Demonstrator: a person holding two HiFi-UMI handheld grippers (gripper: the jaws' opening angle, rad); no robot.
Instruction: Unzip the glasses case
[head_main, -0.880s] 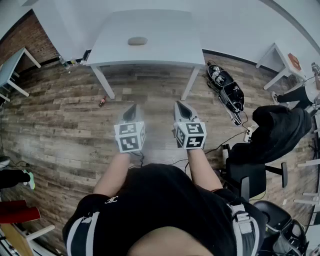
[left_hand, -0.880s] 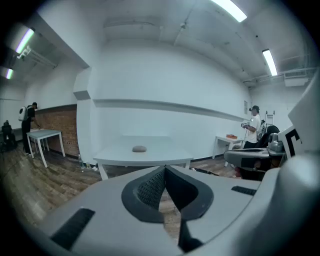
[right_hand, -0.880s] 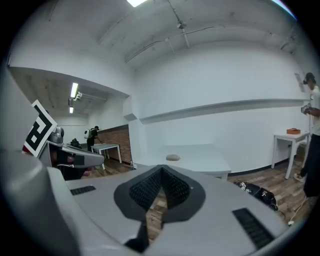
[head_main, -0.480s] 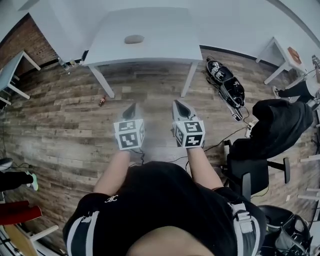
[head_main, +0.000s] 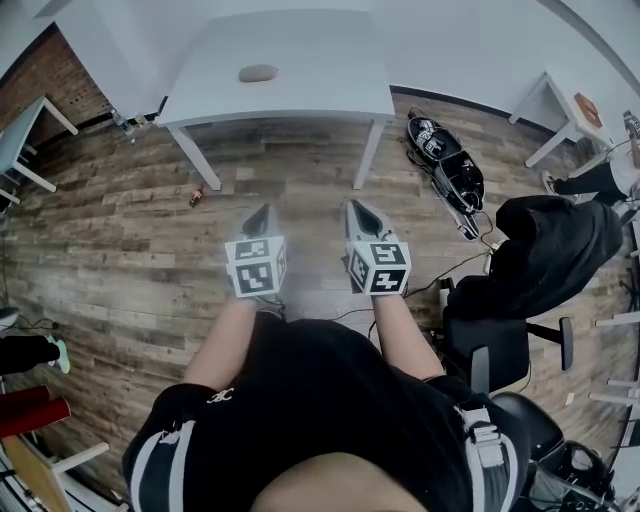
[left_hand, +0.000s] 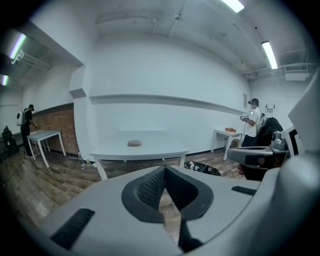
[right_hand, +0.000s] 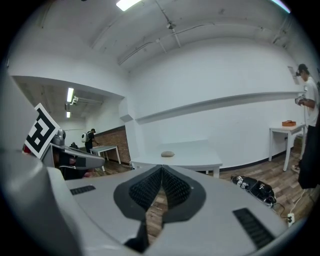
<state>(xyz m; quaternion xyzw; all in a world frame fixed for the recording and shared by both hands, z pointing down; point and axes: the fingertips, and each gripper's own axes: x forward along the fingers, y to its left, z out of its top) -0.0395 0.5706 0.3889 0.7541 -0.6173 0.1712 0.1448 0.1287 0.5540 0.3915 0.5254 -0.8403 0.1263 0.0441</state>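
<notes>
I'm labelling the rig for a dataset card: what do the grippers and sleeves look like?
The left gripper and right gripper are pale grey wedges tapering to a point, lined with black ridged pads. Each carries a white cube printed with black square markers. The person wears a black short-sleeved shirt with white stripes on the left sleeve.

A white table (head_main: 320, 55) stands at twelve o'clock on a wood-plank floor (head_main: 120, 250); brick wall (head_main: 45, 75) at ten o'clock, black chair (head_main: 500, 345) at four.

No lettering, label or number can be read anywhere.
</notes>
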